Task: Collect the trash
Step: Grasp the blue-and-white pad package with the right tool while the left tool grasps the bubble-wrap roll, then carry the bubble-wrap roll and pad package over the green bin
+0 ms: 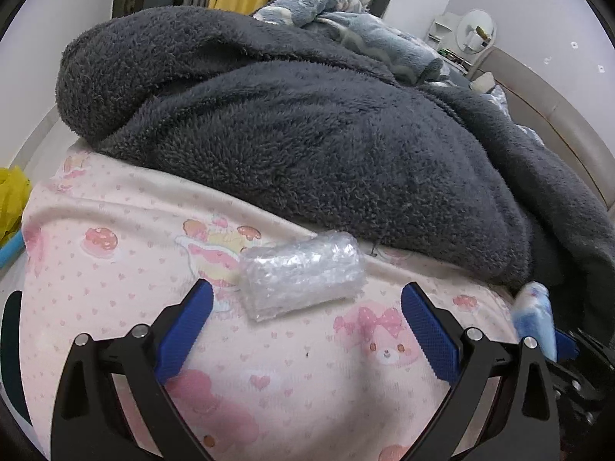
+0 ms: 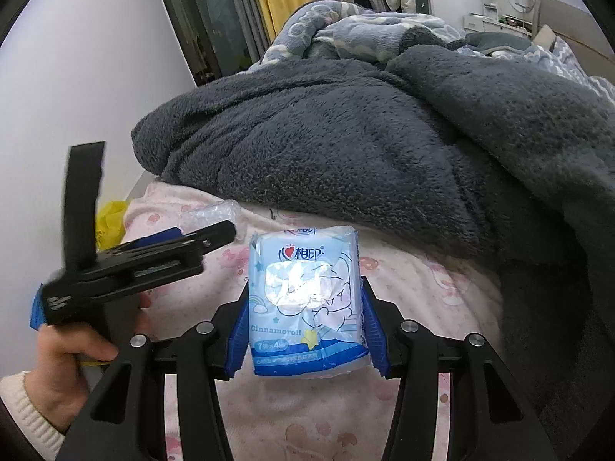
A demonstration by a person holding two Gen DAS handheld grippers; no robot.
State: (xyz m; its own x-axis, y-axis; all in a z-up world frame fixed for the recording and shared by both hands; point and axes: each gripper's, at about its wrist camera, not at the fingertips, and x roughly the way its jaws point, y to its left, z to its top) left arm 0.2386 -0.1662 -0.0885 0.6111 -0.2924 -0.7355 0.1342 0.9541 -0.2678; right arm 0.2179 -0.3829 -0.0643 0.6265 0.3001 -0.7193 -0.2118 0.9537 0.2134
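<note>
A clear roll of bubble wrap [image 1: 301, 274] lies on the pink cartoon-print sheet [image 1: 115, 288], just below the grey blanket's edge. My left gripper [image 1: 307, 301] hovers over it, open, with the roll just past its blue fingertips and untouched. In the right wrist view my right gripper [image 2: 305, 288] is shut on a blue tissue pack [image 2: 303, 307] printed with a cartoon, held upright above the sheet. That pack [image 1: 534, 319] shows at the right edge of the left wrist view. The left gripper [image 2: 215, 236] and the hand [image 2: 69, 345] holding it appear at the left there, next to the bubble wrap [image 2: 209, 213].
A thick dark grey fleece blanket [image 1: 307, 134] is heaped across the bed behind the sheet, with a blue patterned blanket [image 1: 357, 27] beyond it. A yellow bag [image 1: 11, 199] sits off the bed's left edge. The padded headboard [image 1: 557, 107] runs along the right.
</note>
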